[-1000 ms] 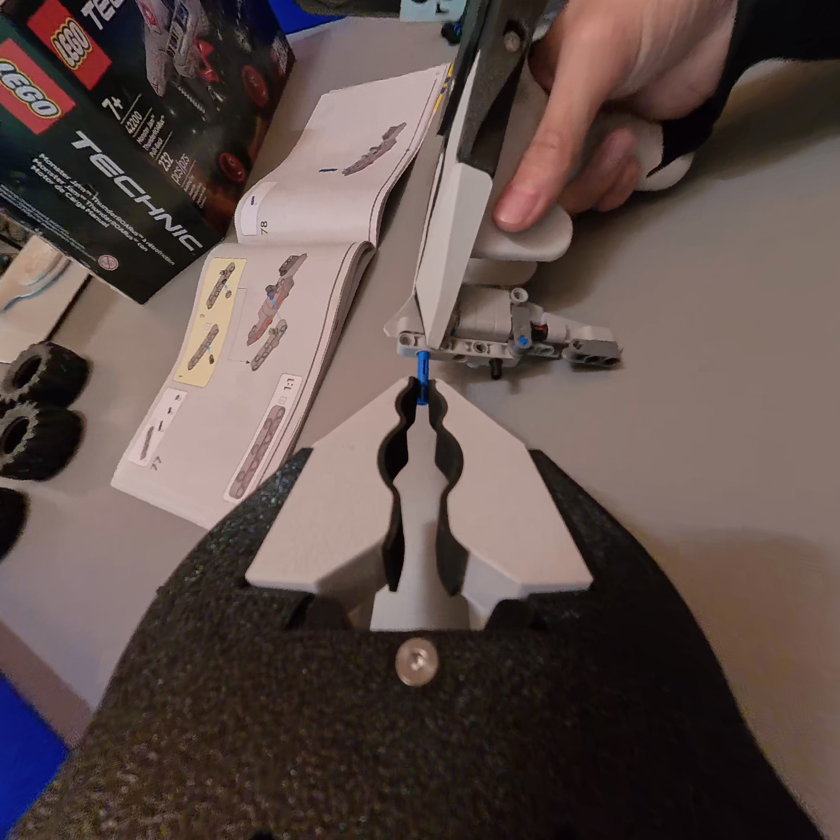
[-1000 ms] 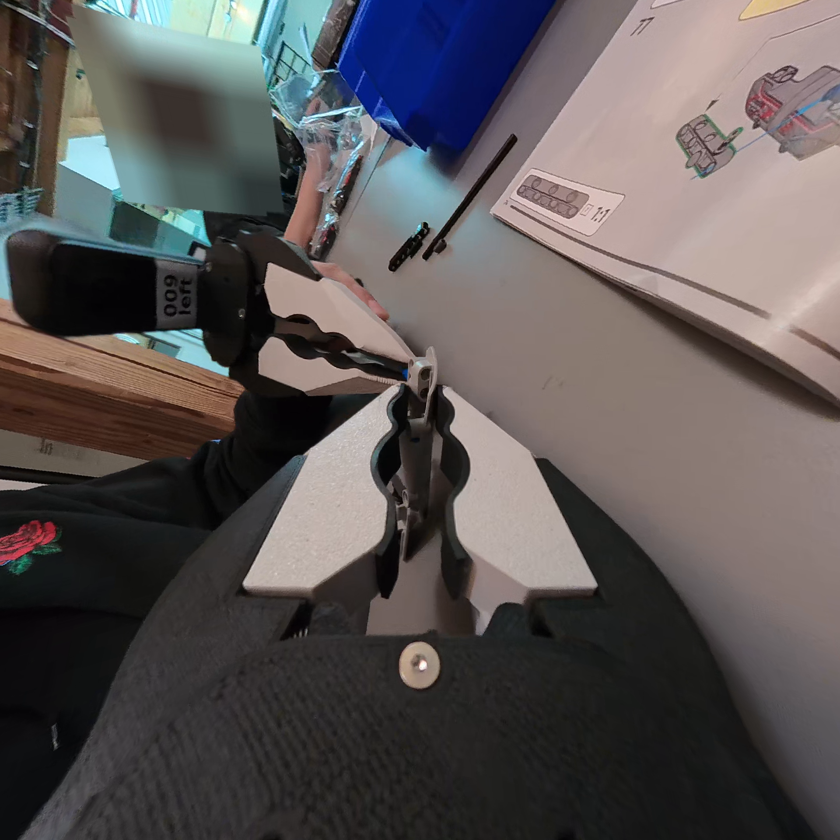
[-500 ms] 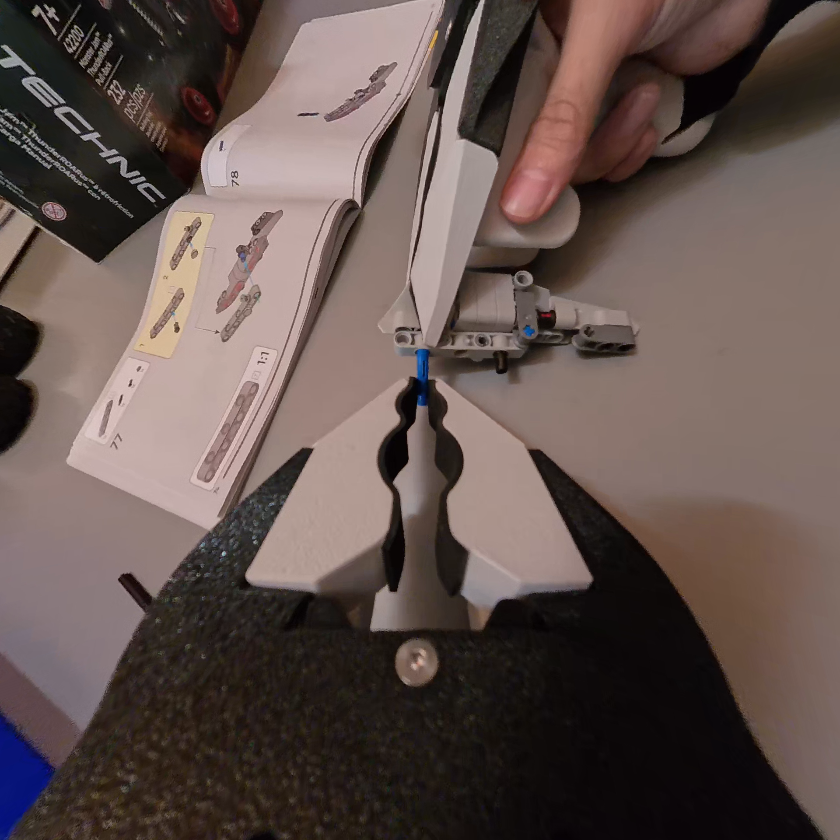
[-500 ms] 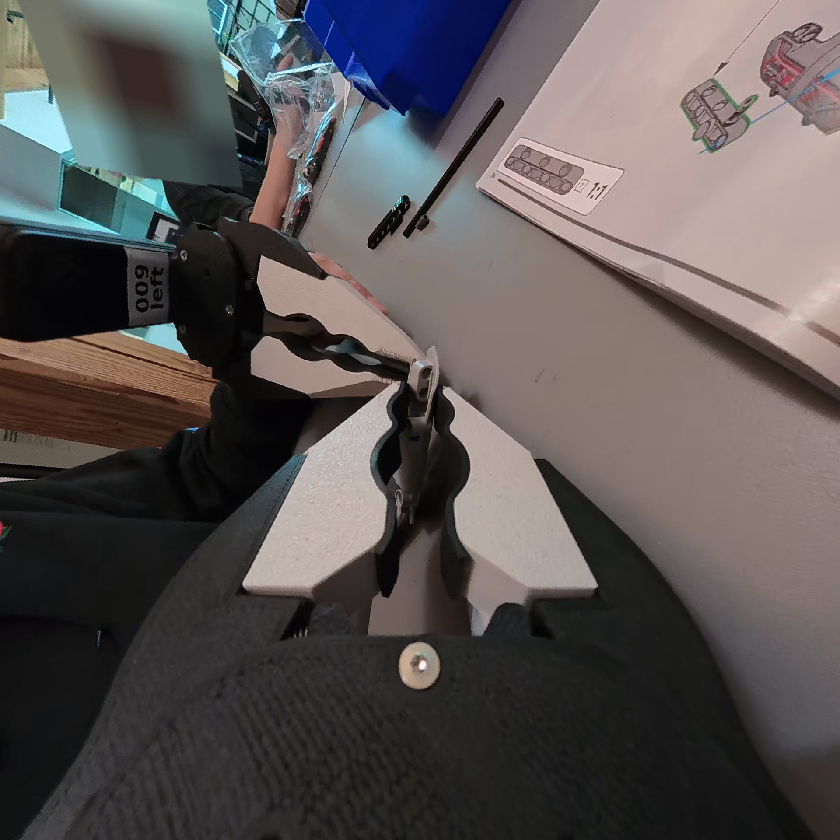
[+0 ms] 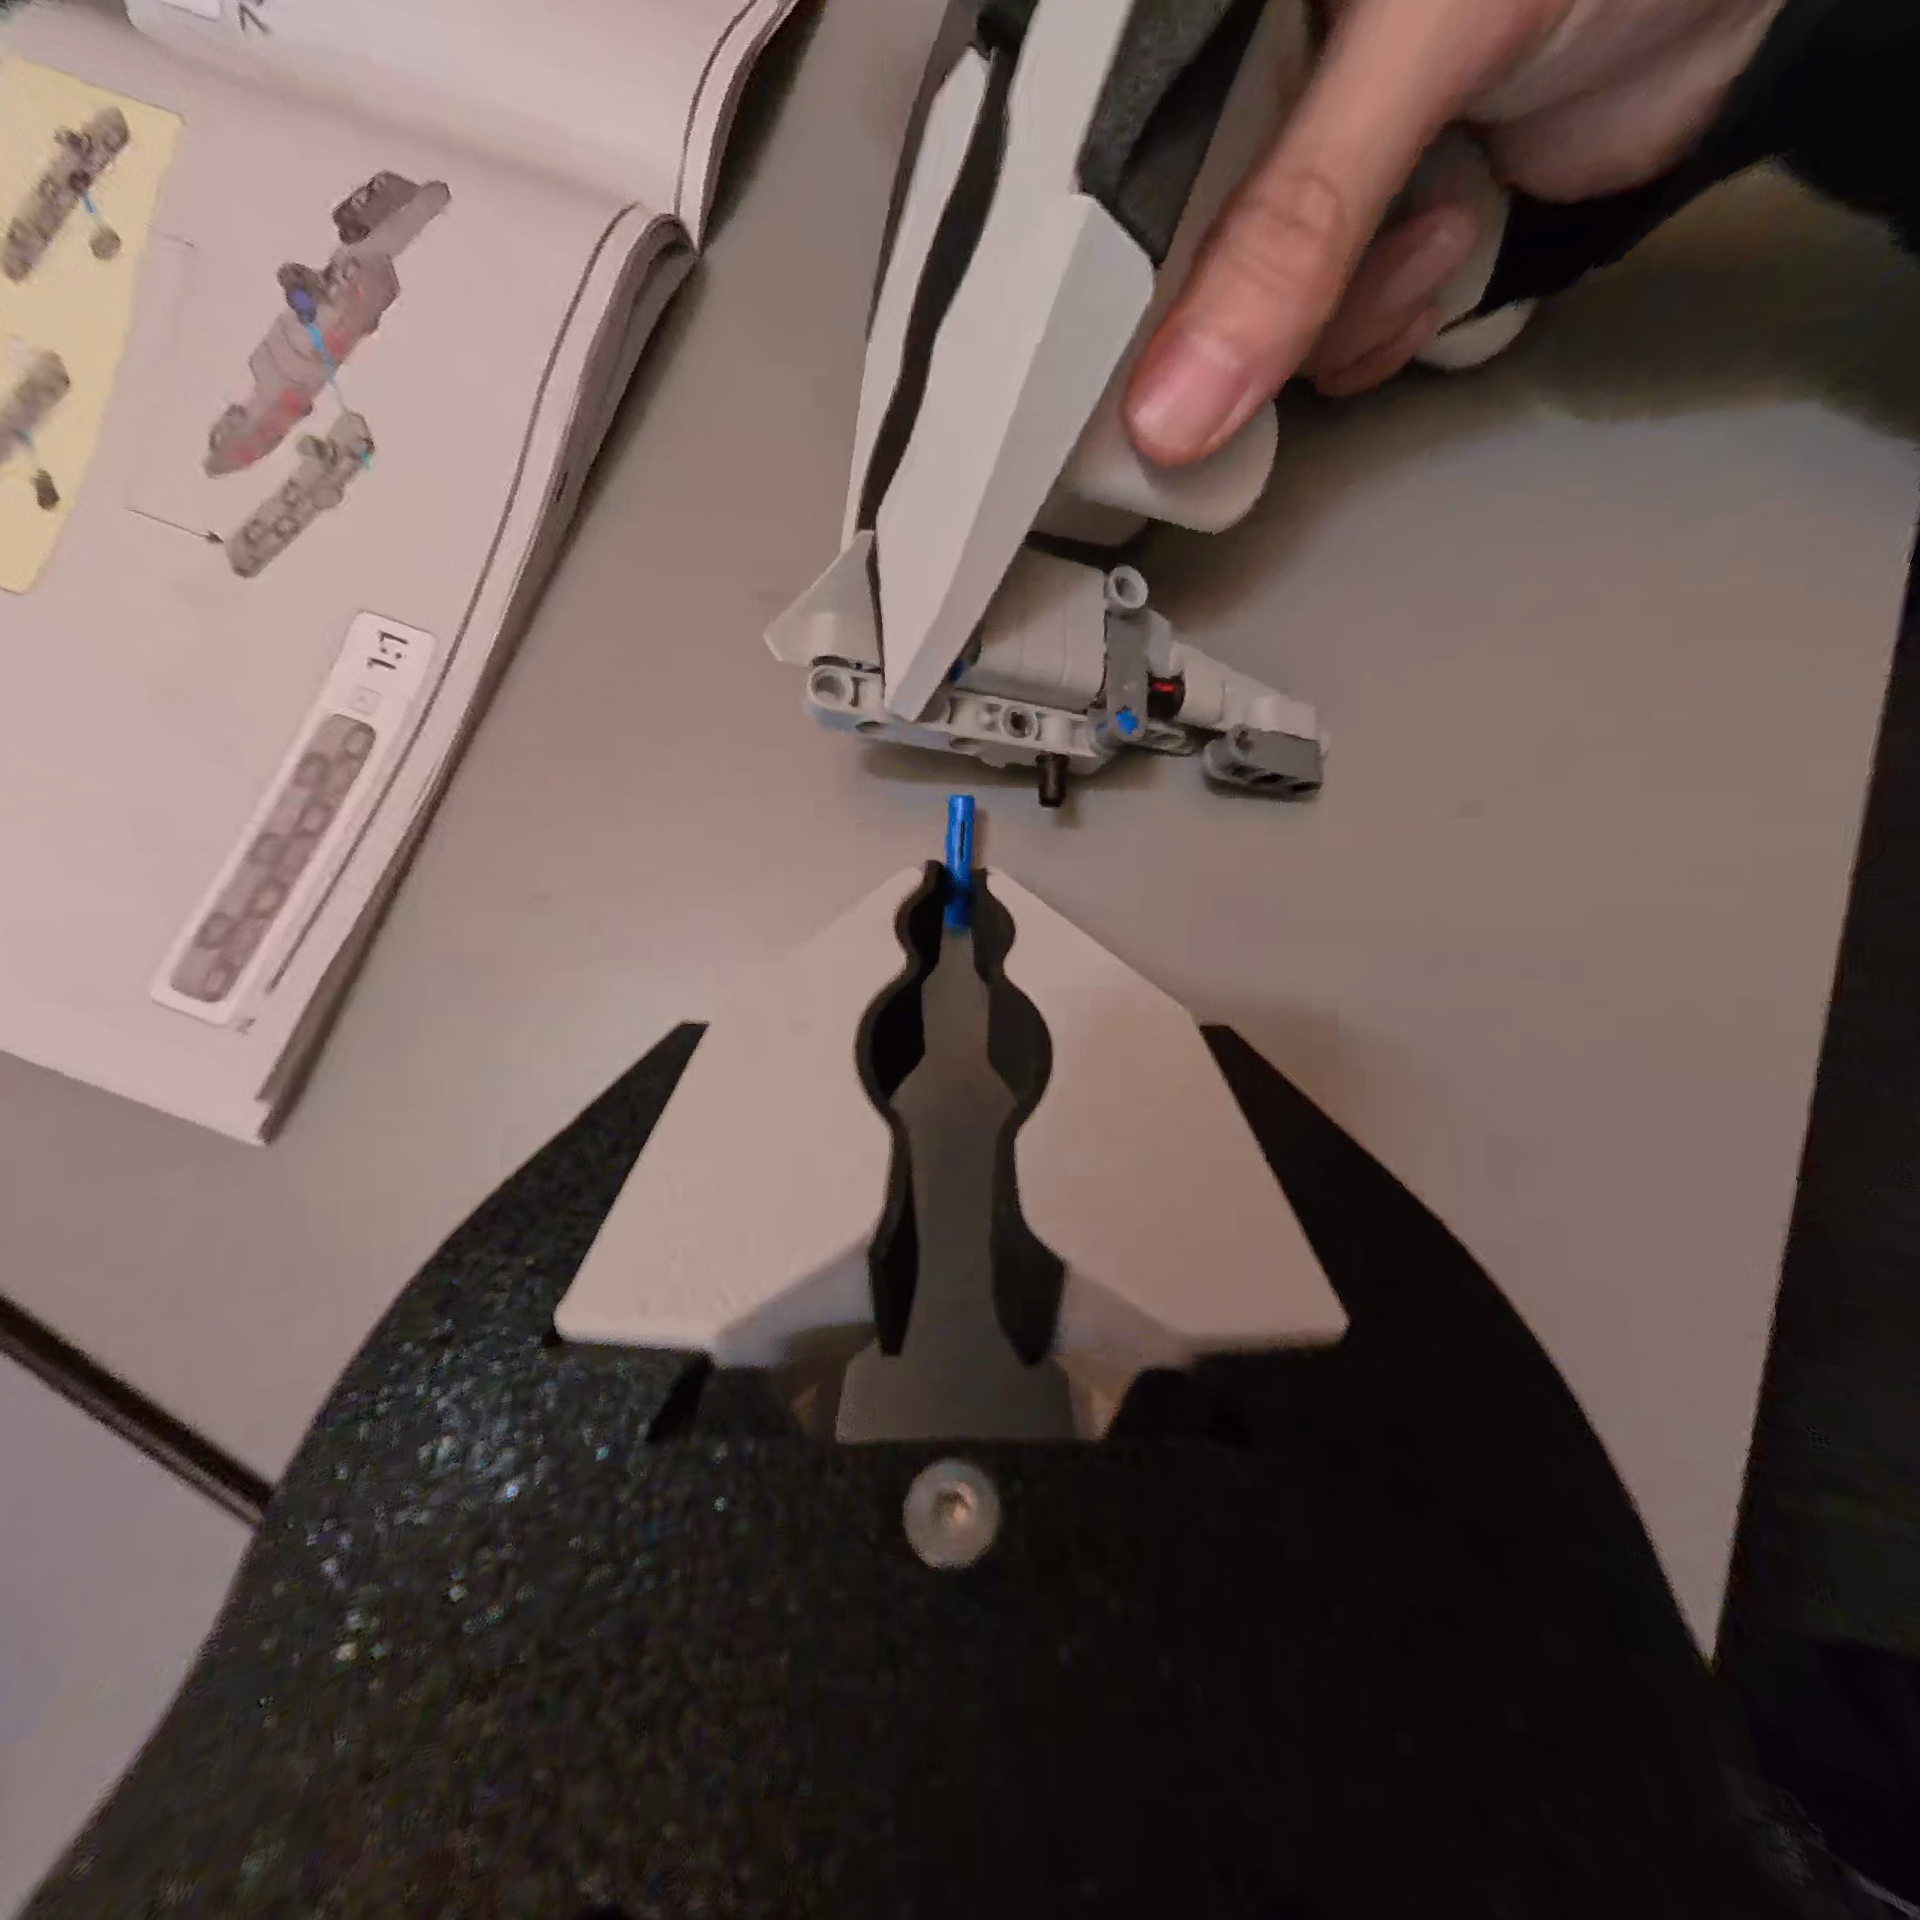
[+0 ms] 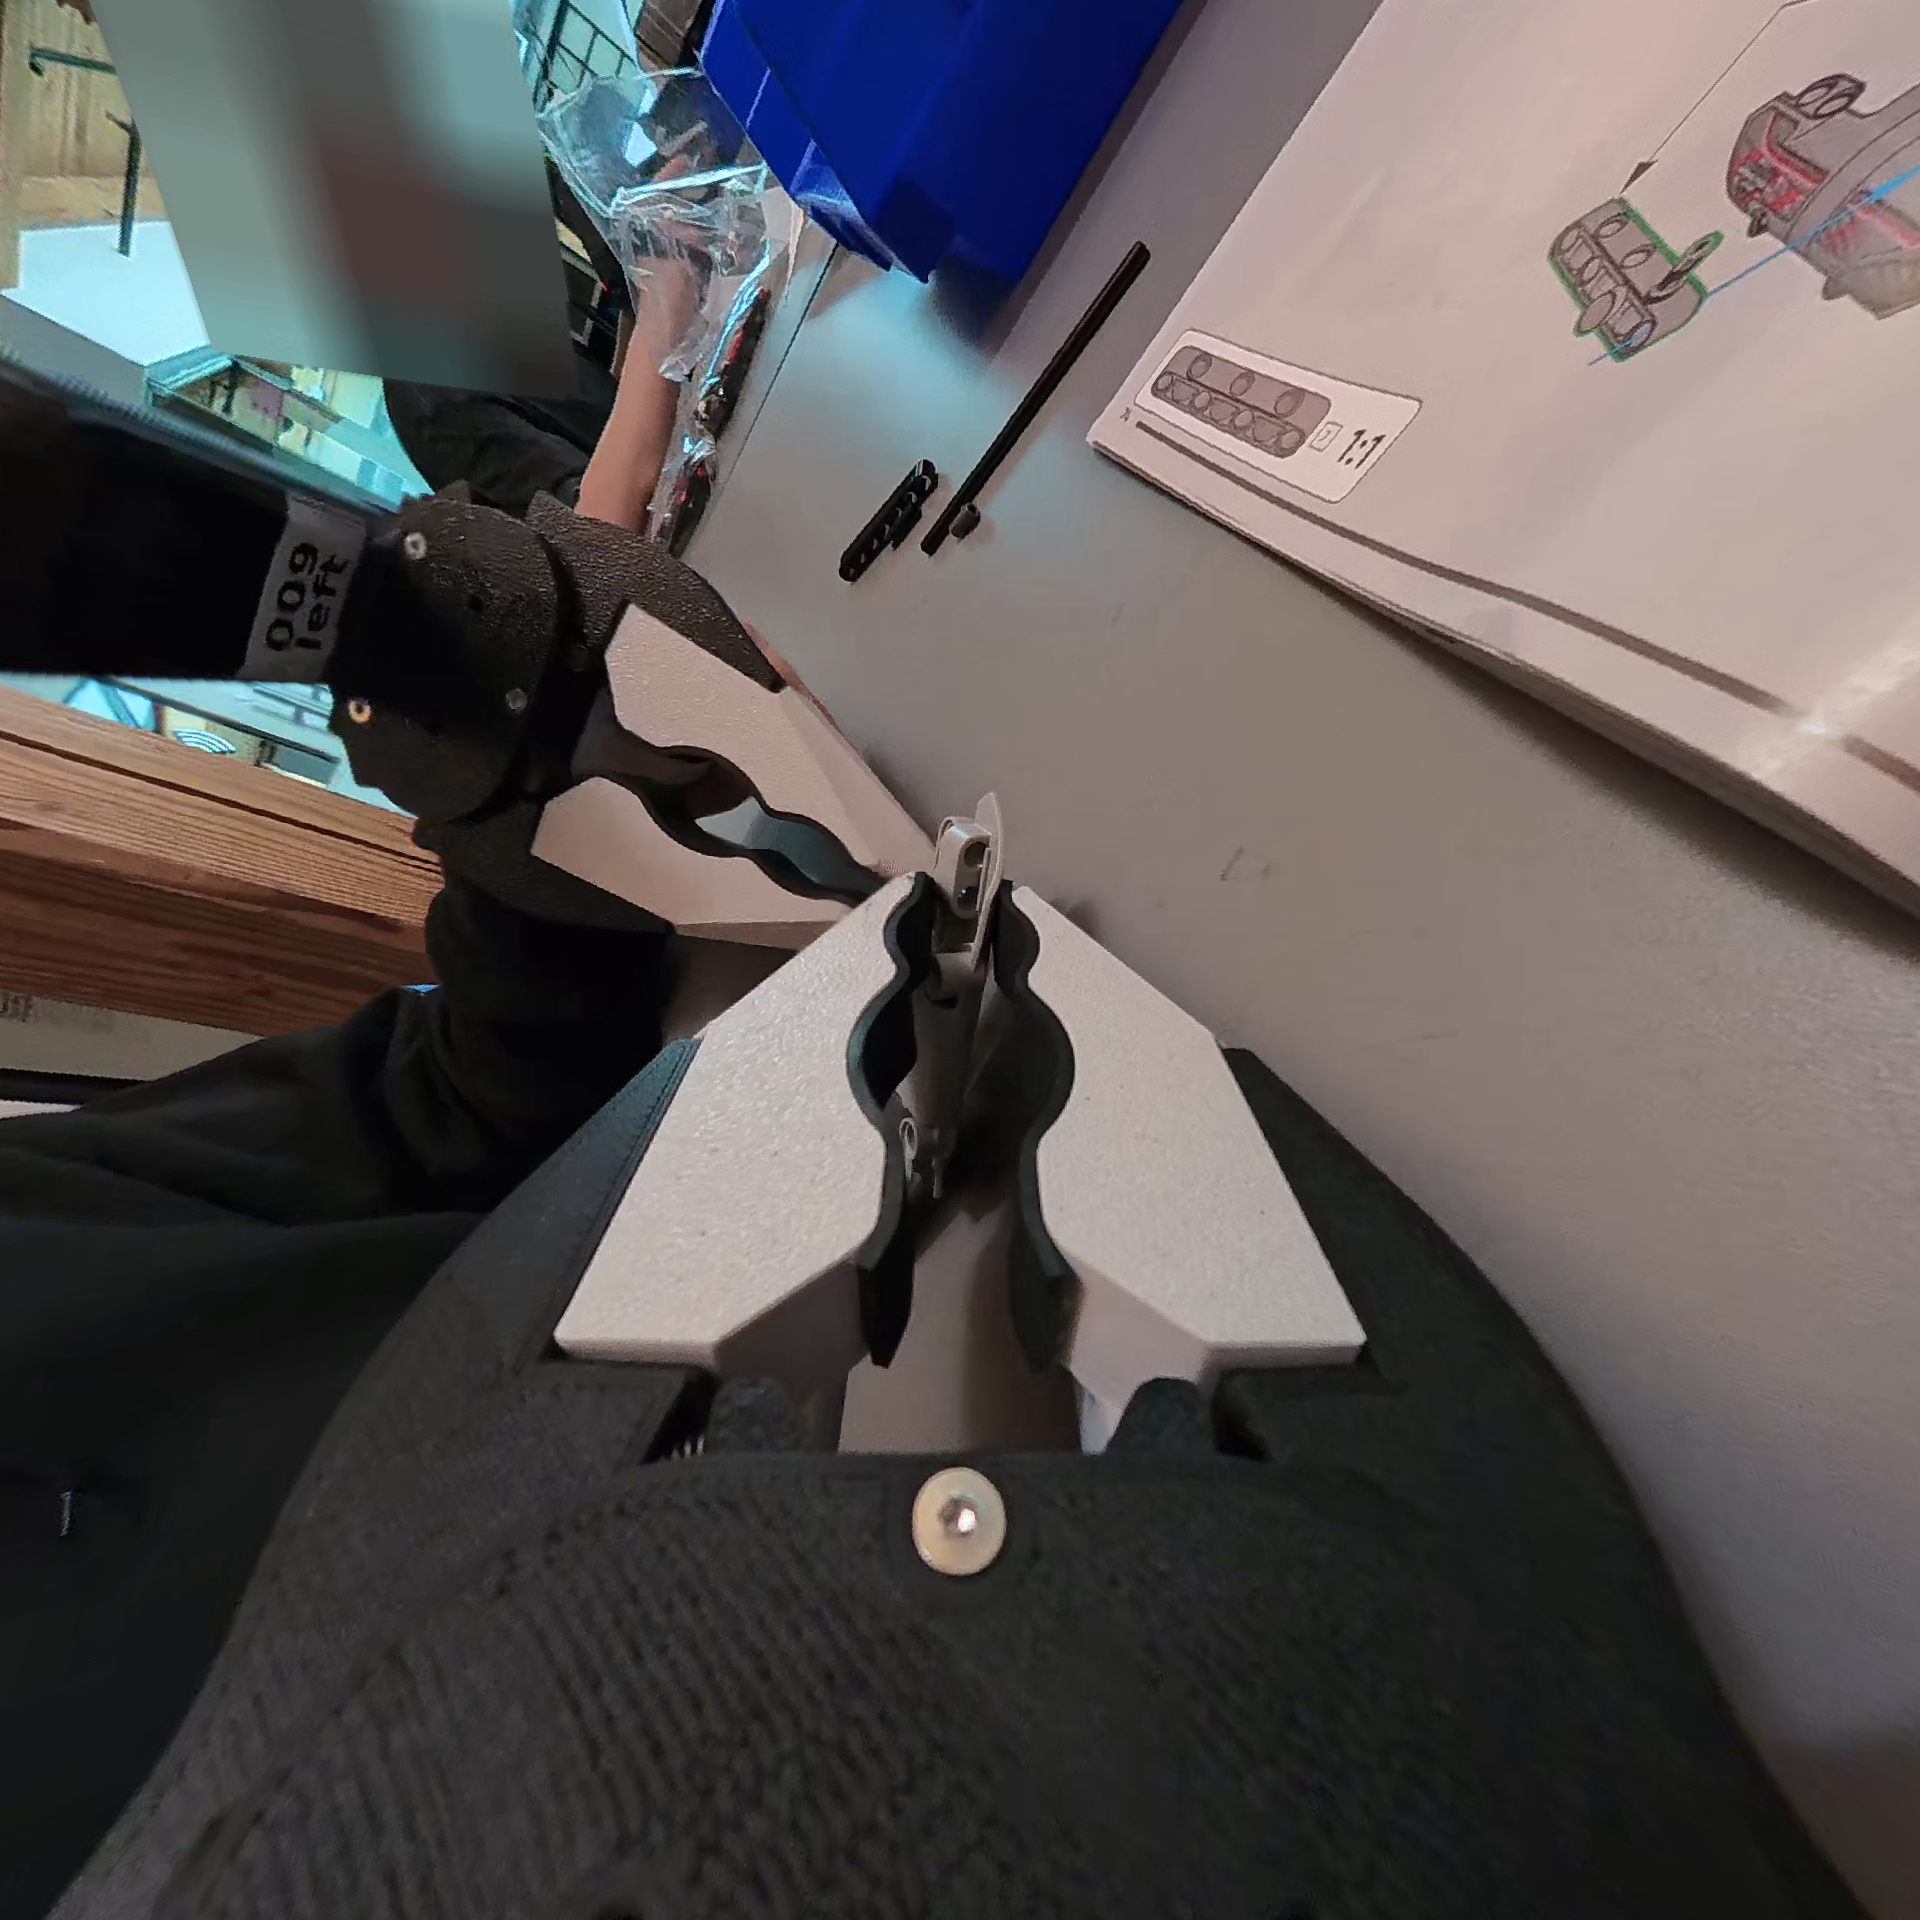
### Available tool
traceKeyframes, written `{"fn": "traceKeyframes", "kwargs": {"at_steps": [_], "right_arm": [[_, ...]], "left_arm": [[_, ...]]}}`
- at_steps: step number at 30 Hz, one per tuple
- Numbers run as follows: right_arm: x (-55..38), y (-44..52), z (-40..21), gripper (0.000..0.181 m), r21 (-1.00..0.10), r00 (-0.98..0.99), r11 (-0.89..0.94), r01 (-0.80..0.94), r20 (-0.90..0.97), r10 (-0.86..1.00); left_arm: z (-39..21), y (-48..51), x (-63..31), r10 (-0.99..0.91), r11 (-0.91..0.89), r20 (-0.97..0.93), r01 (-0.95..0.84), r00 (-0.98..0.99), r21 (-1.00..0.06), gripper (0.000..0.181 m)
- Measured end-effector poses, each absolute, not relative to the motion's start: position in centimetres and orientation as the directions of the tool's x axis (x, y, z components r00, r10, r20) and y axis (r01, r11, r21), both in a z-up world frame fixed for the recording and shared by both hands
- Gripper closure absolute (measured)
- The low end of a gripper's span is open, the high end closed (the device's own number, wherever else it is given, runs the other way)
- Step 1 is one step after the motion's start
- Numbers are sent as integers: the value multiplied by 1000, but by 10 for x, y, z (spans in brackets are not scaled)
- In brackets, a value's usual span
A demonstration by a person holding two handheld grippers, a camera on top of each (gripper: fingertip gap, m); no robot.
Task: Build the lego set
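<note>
My left gripper (image 5: 958,883) is shut on a small blue pin (image 5: 960,844) that sticks out past its tips. The pin's free end stands a short way off the grey Lego assembly (image 5: 1049,681), which rests on the grey table. My right gripper (image 6: 961,899) is shut on that assembly (image 6: 968,868) and pins it from above; it also shows in the left wrist view (image 5: 966,520), held by a person's hand (image 5: 1340,208). The left gripper shows in the right wrist view (image 6: 852,883) at the left, close to the assembly's end.
An open instruction booklet (image 5: 312,499) lies left of the assembly and shows in the right wrist view (image 6: 1558,416). A long black axle (image 6: 1039,395) and a short black beam (image 6: 888,520) lie on the table near a blue bin (image 6: 914,114). The table edge (image 5: 1787,1247) runs down the right. Both grippers' tips are close together, under 4 cm apart.
The blue pin touched the assembly's end hole before; now my left gripper has drawn back with it and shifted right, leaving a gap. The right gripper still holds the assembly.
</note>
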State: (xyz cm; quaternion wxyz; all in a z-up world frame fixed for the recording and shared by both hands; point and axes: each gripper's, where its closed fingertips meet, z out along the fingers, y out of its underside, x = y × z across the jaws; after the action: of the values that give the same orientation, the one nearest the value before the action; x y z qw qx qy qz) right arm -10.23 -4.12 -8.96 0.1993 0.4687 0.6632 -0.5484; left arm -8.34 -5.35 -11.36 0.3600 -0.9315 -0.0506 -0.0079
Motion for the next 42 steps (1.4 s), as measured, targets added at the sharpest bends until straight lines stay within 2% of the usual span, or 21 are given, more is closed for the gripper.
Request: {"fn": "traceKeyframes", "kwargs": {"at_steps": [5, 9, 16, 27, 42], "right_arm": [[-102, -41, -89, 171, -539, -480, -43, 841, -781, 401], [-103, -41, -89, 171, -528, -470, -49, 848, -792, 390], [-107, -35, -89, 172, -541, -460, -91, 836, -782, 422], [-102, -37, -85, 172, -561, -492, -67, 825, -773, 401], [-99, -37, -89, 171, -558, -507, -9, 830, -762, 403]], "left_arm": [[-113, -48, -86, 80, -670, 24, 72, 997, -739, 179], [-113, -46, -88, 32, -679, -146, -86, 989, -729, 179], [-113, -43, -90, 28, -677, -182, -115, 983, -727, 179], [-113, -43, -91, 37, -674, -100, -49, 994, -737, 179], [-112, -42, -93, 64, -676, -141, -61, 988, -735, 179]]}}
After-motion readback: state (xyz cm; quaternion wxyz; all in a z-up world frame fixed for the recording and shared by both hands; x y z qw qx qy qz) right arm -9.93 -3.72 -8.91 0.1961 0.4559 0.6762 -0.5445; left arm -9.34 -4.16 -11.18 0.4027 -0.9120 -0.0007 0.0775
